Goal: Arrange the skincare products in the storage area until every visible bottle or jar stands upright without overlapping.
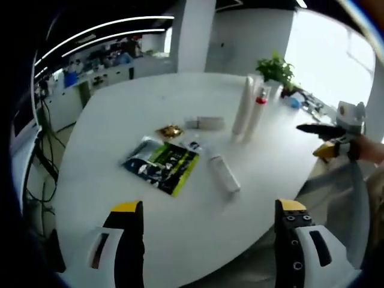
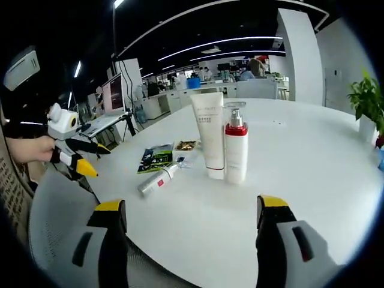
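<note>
Overhead-ish, the left gripper view looks down on a white table (image 1: pixel 198 228). Left gripper (image 1: pixel 210 210) sits at the bottom of the frame, jaws spread wide apart, nothing between them. Centre of frame: a dark and yellow-green sachet (image 1: pixel 162 166) lies flat, a small gold packet (image 1: pixel 170 131) just above it, a grey box (image 1: pixel 205 123) to the right of that. A white tube (image 1: pixel 224 173) lies on its side right of the sachet. Upper right of centre: a tall white tube (image 1: pixel 243 106) and a red-collared pump bottle (image 1: pixel 257 114) stand upright, touching or nearly so. A potted plant (image 1: pixel 276 69) stands behind them. The right gripper (image 1: pixel 327 139) enters at the right edge, held in a hand (image 1: pixel 369 150), jaws apart.

Right gripper view: right gripper at the bottom of the frame, jaws wide open and empty. Tall white tube (image 2: pixel 208 134) and red-collared pump bottle (image 2: pixel 236 143) stand side by side at centre, upright. Left of them the white tube (image 2: pixel 158 180) lies flat, with the sachet (image 2: pixel 157 158) and gold packet (image 2: pixel 186 145) behind it. Left gripper (image 2: pixel 90 159) shows at the left edge, off the table.
</note>
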A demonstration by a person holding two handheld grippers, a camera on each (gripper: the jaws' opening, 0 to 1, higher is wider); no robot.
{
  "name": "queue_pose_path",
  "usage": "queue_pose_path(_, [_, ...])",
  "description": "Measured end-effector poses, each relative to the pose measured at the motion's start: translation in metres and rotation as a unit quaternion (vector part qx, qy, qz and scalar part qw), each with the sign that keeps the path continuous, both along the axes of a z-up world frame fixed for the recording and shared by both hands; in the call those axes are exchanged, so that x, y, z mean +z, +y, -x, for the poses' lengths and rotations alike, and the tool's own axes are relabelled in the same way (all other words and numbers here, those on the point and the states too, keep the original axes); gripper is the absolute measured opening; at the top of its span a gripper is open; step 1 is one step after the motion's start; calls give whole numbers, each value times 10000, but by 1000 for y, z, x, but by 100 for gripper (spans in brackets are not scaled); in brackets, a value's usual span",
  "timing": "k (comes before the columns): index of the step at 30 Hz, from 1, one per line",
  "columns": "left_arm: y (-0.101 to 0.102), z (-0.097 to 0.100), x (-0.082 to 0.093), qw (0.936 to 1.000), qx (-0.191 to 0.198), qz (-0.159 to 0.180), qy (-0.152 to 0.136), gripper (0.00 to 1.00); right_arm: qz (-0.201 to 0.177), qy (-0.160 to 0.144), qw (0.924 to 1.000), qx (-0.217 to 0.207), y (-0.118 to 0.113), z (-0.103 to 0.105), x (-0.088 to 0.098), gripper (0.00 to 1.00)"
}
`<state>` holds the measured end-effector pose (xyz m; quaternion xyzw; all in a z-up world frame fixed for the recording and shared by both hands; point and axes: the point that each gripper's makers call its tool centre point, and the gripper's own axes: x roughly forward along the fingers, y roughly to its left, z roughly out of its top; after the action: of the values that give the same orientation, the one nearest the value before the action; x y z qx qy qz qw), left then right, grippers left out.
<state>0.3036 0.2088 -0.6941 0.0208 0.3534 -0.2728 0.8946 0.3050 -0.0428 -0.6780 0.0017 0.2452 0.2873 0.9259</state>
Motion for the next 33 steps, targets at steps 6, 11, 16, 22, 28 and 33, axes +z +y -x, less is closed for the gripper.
queue_pose_path(6, [7,8,-3,9999,118,8,25,88,41,10,10000,12,0,0,-1,89])
queue_pose_path(11, [8,13,-4,9998,184,15,99,88,76,4,10000,26,1,0,-1,89])
queue_pose_path(16, [8,14,-5,9997,194,12,153,87,120,3,9999,44,1,1,-2,89])
queue_pose_path(22, [6,15,-8,9994,187,-2,307,87,164,-6,9998,73,2,1,-2,89])
queue_pose_path(28, [-4,12,-9,9990,49,-126,428,85,164,-15,9998,77,2,1,-2,88])
queue_pose_path(33, [-18,13,-15,9970,-257,-276,671,84,169,-23,9998,70,1,2,-2,88])
